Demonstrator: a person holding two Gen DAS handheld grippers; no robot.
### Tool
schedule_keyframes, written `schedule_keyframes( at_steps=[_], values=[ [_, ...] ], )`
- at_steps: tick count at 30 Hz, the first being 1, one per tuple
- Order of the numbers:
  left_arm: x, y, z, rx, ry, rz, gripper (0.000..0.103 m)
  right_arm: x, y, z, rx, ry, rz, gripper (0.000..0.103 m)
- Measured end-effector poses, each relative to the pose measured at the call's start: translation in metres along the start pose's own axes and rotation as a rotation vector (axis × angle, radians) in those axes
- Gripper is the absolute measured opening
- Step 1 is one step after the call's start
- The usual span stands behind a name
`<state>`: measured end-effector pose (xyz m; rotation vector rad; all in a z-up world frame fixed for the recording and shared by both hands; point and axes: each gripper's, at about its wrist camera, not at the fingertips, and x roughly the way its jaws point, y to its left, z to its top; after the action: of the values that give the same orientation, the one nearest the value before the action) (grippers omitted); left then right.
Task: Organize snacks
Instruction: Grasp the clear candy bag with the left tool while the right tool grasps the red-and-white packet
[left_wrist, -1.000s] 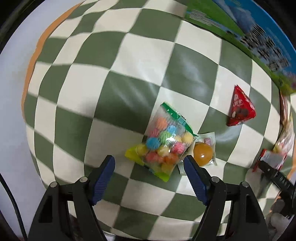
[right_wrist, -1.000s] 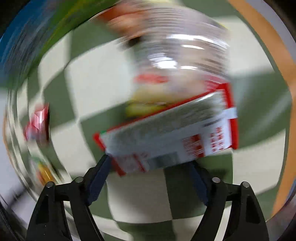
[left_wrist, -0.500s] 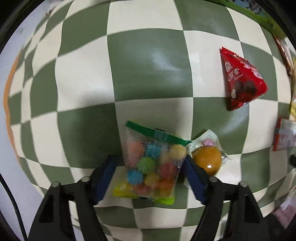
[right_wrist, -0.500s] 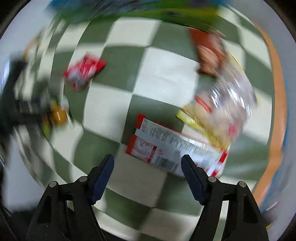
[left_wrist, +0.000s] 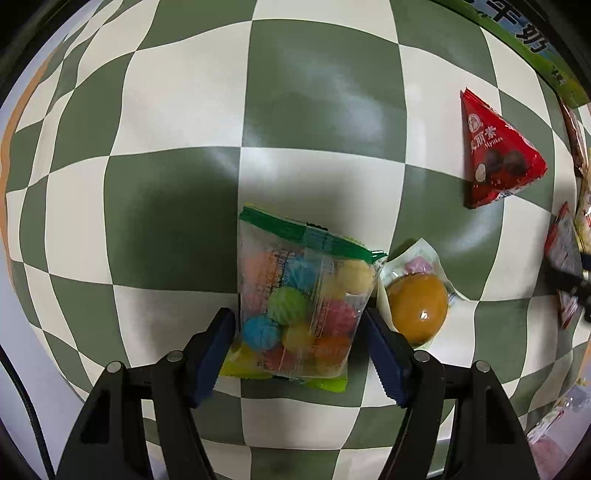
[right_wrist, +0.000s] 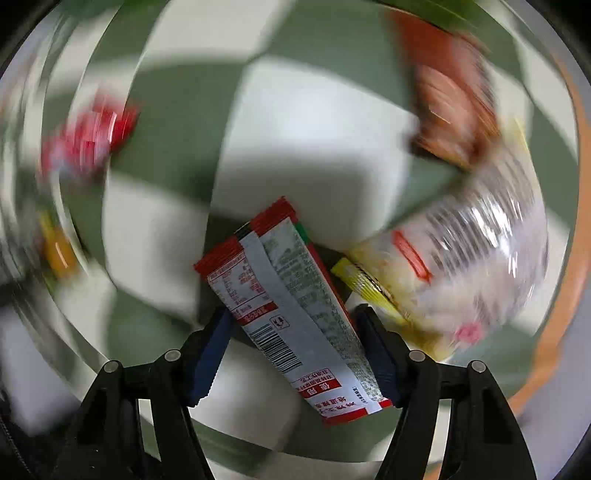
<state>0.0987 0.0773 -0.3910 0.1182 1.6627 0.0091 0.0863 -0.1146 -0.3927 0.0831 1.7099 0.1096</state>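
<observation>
Straddling candy bag (left_wrist: 301, 306) on checkered cloth (left_wrist: 177, 110), left gripper (left_wrist: 299, 332) pads at bag's sides, pinching it. Right gripper (right_wrist: 291, 332) jaws closing around red-white sachet (right_wrist: 291, 314), pads touching its edges. Orange jelly cup (left_wrist: 417, 306) just beside bag.
</observation>
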Motion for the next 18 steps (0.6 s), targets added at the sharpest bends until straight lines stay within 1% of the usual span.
schedule_keyframes(
  at_steps=[1, 2, 3, 4, 5, 6, 7, 9, 10, 11, 13, 14, 15, 16, 17, 18],
  values=[
    [0.0, 0.0, 0.0, -0.001, 0.002, -0.001, 0.069, -0.002, -0.013, 0.0, 0.118, -0.009, 0.112, 0.072],
    [0.001, 0.0, 0.0, -0.001, 0.004, -0.002, 0.069, -0.002, -0.023, -0.002, 0.217, 0.004, 0.227, 0.072],
    [0.003, 0.0, -0.001, -0.002, 0.006, -0.004, 0.069, 0.0, -0.03, -0.004, 0.286, 0.031, 0.329, 0.072],
    [0.005, 0.001, 0.008, -0.004, 0.008, -0.006, 0.069, -0.002, -0.029, -0.005, 0.289, 0.025, 0.348, 0.074],
    [0.005, 0.013, 0.011, -0.005, 0.009, -0.007, 0.069, -0.008, -0.028, -0.004, 0.256, -0.002, 0.314, 0.077],
    [0.005, 0.018, 0.013, -0.005, 0.009, -0.007, 0.069, -0.016, -0.021, -0.005, 0.197, -0.045, 0.231, 0.081],
    [0.006, 0.018, 0.014, -0.005, 0.008, -0.005, 0.069, -0.018, -0.017, -0.004, 0.164, -0.058, 0.19, 0.082],
    [-0.005, 0.023, 0.026, -0.01, -0.014, 0.002, 0.069, -0.018, -0.008, -0.005, 0.127, -0.054, 0.171, 0.082],
    [-0.007, 0.023, 0.027, -0.011, -0.031, 0.011, 0.06, -0.014, 0.0, -0.007, 0.098, -0.042, 0.16, 0.082],
    [-0.01, 0.02, 0.03, -0.016, -0.04, 0.014, 0.048, -0.009, 0.005, -0.012, 0.072, -0.04, 0.144, 0.082],
    [-0.015, 0.026, 0.032, -0.057, -0.055, 0.001, 0.048, -0.003, 0.016, -0.015, 0.017, -0.044, 0.097, 0.082],
    [-0.016, 0.029, 0.031, -0.078, -0.057, -0.002, 0.048, 0.005, 0.039, -0.014, 0.006, -0.044, 0.081, 0.082],
    [-0.019, 0.034, 0.031, -0.108, -0.059, -0.003, 0.048, 0.009, 0.042, -0.014, 0.007, -0.052, 0.062, 0.082],
    [-0.021, 0.039, 0.031, -0.137, -0.06, -0.007, 0.048, 0.01, 0.046, -0.016, 0.015, -0.079, 0.039, 0.078],
    [-0.02, 0.047, 0.031, -0.175, -0.057, -0.027, 0.049, 0.01, 0.048, -0.017, 0.035, -0.101, 0.024, 0.074],
    [-0.019, 0.051, 0.031, -0.191, -0.048, -0.048, 0.049, 0.009, 0.046, -0.022, 0.079, -0.127, 0.023, 0.068]
  ],
)
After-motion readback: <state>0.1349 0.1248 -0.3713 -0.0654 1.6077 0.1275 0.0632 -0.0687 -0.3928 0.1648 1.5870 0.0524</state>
